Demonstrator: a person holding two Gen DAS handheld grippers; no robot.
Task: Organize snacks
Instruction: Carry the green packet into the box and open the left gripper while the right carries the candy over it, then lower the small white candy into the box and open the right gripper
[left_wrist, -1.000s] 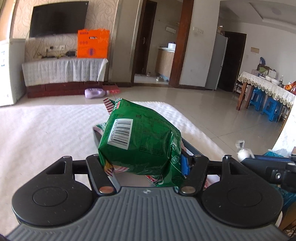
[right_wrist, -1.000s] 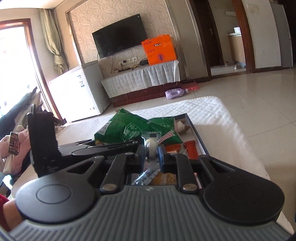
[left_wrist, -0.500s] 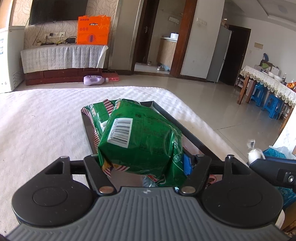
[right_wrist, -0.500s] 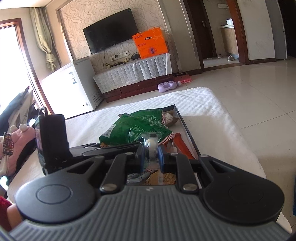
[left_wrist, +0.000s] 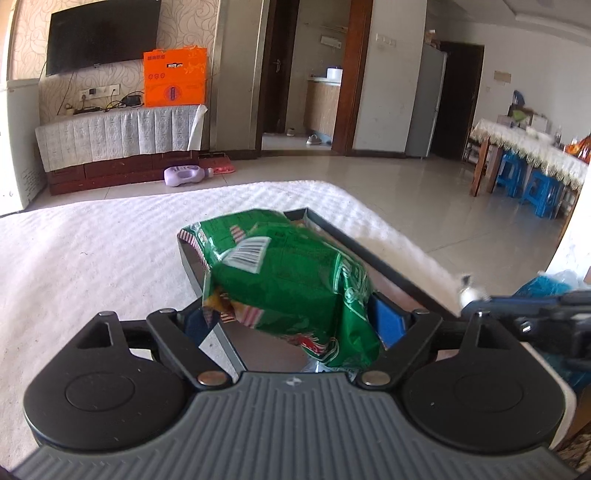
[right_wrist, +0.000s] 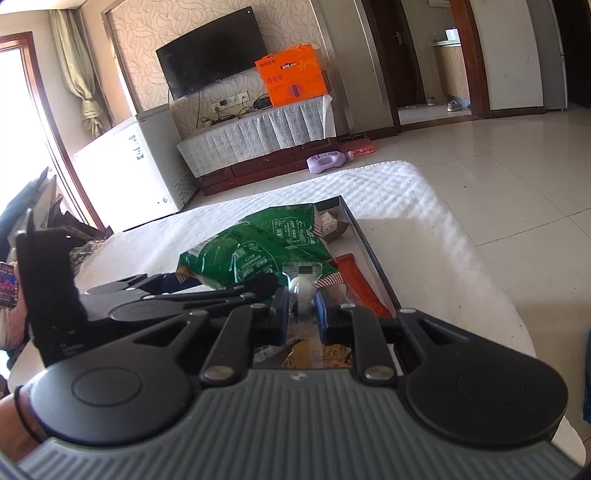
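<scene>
My left gripper (left_wrist: 291, 317) is shut on a puffy green snack bag (left_wrist: 291, 284) with a barcode and holds it over the dark rectangular tray (left_wrist: 373, 258) on the white cloth. The bag also shows in the right wrist view (right_wrist: 236, 262). A second green bag (right_wrist: 291, 225) lies in the tray behind it. My right gripper (right_wrist: 302, 306) is shut on a small clear-wrapped white round snack (right_wrist: 301, 286) above the tray's near end. A red-orange packet (right_wrist: 360, 284) lies along the tray's right side.
The white textured cloth (left_wrist: 92, 251) covers the table around the tray. Several small wrapped snacks (right_wrist: 317, 350) lie at the tray's near end. A blue plastic bag (left_wrist: 546, 291) sits off the right edge. The table edge drops to tiled floor on the right.
The left gripper with the green bag has shifted slightly left and tilted up over the tray. The right gripper has kept its hold on the wrapped snack and moved a little closer to the tray.
</scene>
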